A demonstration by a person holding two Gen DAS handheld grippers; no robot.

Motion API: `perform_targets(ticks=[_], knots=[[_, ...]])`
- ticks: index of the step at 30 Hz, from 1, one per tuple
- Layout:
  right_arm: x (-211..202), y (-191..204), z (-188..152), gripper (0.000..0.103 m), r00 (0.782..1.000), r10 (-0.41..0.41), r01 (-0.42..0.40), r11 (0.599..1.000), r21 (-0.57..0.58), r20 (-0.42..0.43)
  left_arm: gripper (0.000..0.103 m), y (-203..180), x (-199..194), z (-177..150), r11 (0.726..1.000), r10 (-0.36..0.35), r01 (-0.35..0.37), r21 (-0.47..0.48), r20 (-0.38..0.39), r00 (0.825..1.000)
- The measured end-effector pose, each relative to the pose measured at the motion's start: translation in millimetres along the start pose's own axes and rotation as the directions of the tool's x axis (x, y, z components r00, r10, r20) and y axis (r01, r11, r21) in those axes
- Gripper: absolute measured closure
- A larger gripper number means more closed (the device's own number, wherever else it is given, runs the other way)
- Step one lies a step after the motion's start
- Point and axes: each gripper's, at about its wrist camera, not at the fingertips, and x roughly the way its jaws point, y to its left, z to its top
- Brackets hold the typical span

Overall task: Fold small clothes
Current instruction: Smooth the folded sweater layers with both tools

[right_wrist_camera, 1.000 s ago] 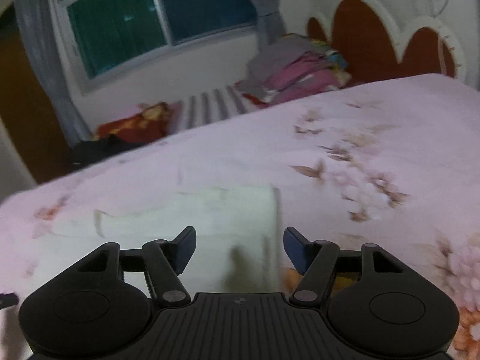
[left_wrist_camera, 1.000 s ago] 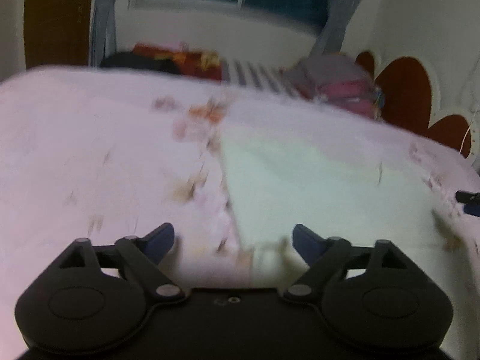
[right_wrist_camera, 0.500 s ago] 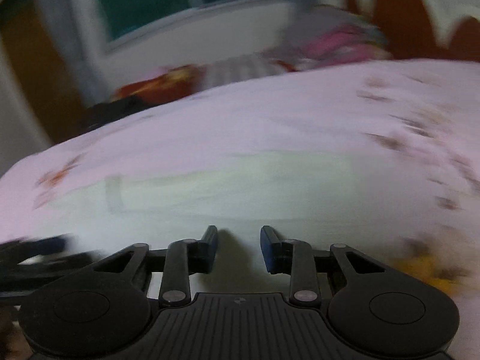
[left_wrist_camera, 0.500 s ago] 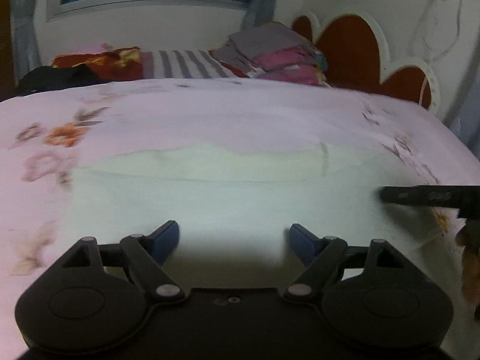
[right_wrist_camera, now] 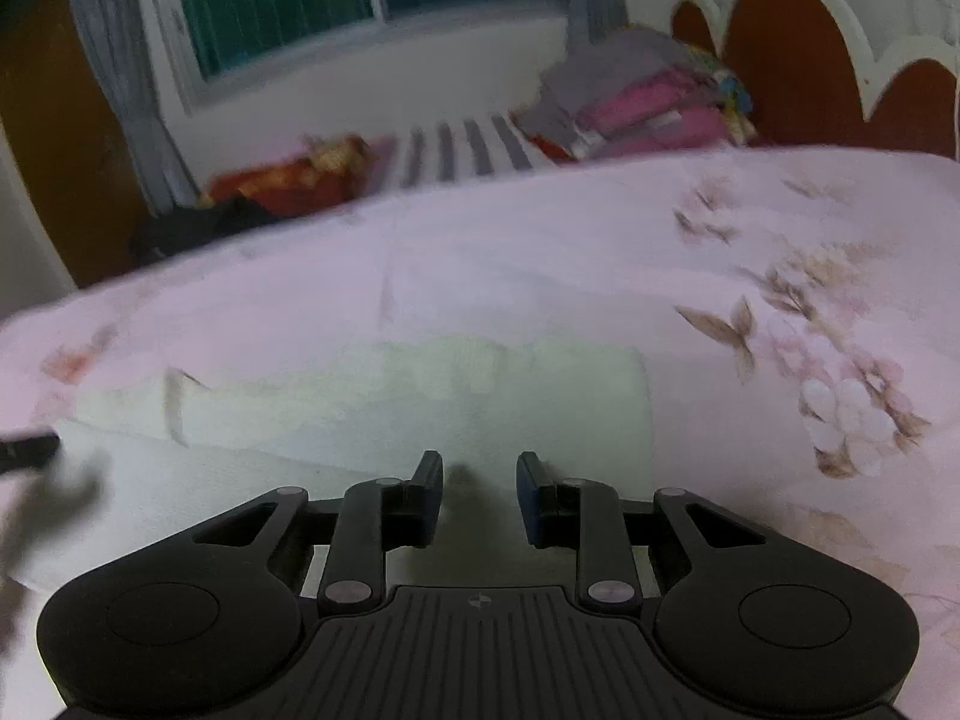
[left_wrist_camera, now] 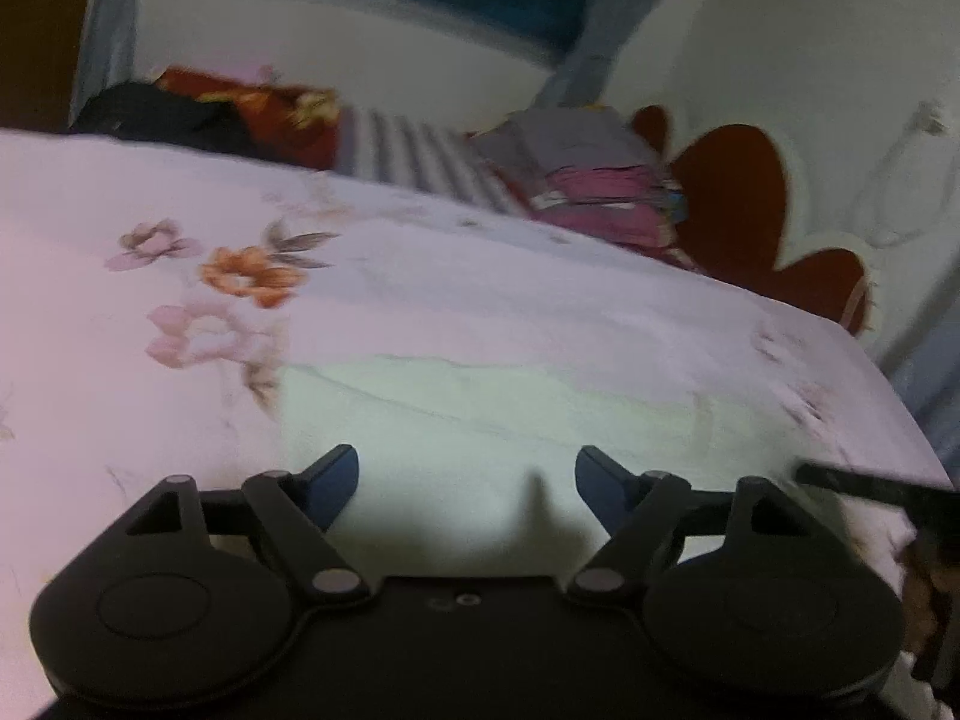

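A pale white-green garment [left_wrist_camera: 480,420] lies flat on the pink floral bed [left_wrist_camera: 150,192]. It also shows in the right wrist view [right_wrist_camera: 420,396], with a folded band along its far edge. My left gripper [left_wrist_camera: 467,480] is wide open and empty, just above the garment's near left part. My right gripper [right_wrist_camera: 479,495] hovers over the garment's near right part, its jaws partly closed with a narrow gap and nothing between them. The right gripper's tip [left_wrist_camera: 870,489] shows at the right edge of the left wrist view.
A stack of folded pink and grey clothes [right_wrist_camera: 636,102] sits at the far side by the red scalloped headboard [right_wrist_camera: 792,48]. A striped pillow [right_wrist_camera: 468,150] and a red and black heap [right_wrist_camera: 264,198] lie under the window. The bed edge [left_wrist_camera: 900,408] drops off at right.
My right gripper's jaws narrowed from wide open to a small gap. Both grippers swung across the garment and views shifted; the left stayed open.
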Motion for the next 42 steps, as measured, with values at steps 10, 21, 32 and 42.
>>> perform_targets(ticks=[10, 21, 32, 42], knots=[[-4.4, 94.3, -44.3, 0.045, 0.983, 0.157, -0.171, 0.971, -0.165, -0.093, 0.028, -59.1, -7.1, -55.1, 0.976, 0.144, -0.136, 0.172, -0.031, 0.989], [-40.4, 3.4, -39.1, 0.059, 1.0, -0.027, 0.027, 1.0, -0.006, 0.002, 0.031, -25.0, -56.2, -57.4, 0.985, 0.16, -0.163, 0.056, 0.046, 0.986], [-45.3, -1.0, -45.8, 0.059, 0.994, -0.106, 0.106, 0.994, 0.012, -0.02, 0.023, -43.8, -49.0, -54.9, 0.98, 0.139, -0.139, 0.14, 0.008, 0.99], [-31.3, -9.7, -48.3, 0.059, 0.978, -0.175, 0.176, 0.984, -0.005, -0.117, 0.027, -45.4, -33.4, -67.7, 0.972, 0.149, -0.124, 0.201, -0.117, 0.982]])
